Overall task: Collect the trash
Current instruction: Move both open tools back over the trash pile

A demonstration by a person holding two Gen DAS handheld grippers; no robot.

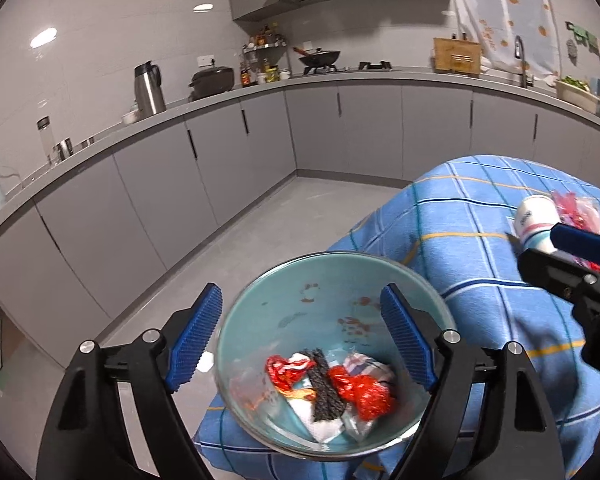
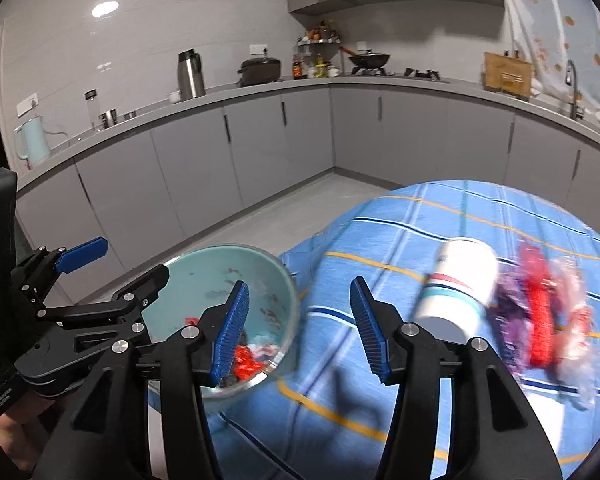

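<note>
On the blue checked cloth (image 2: 380, 360) a paper cup (image 2: 456, 280) lies on its side, touching a heap of crinkled wrappers (image 2: 540, 304). The bowl (image 1: 260, 292) already holds other wrappers. Both the left gripper (image 1: 300, 340) and the right gripper (image 2: 298, 328) stand open and empty. I think the cup is light and easy to crush, so it is better to pinch it gently across the middle.

2 wrist views, close, angled down; shared bowl (image 1: 332, 280), tablecloth (image 2: 380, 240).
</note>
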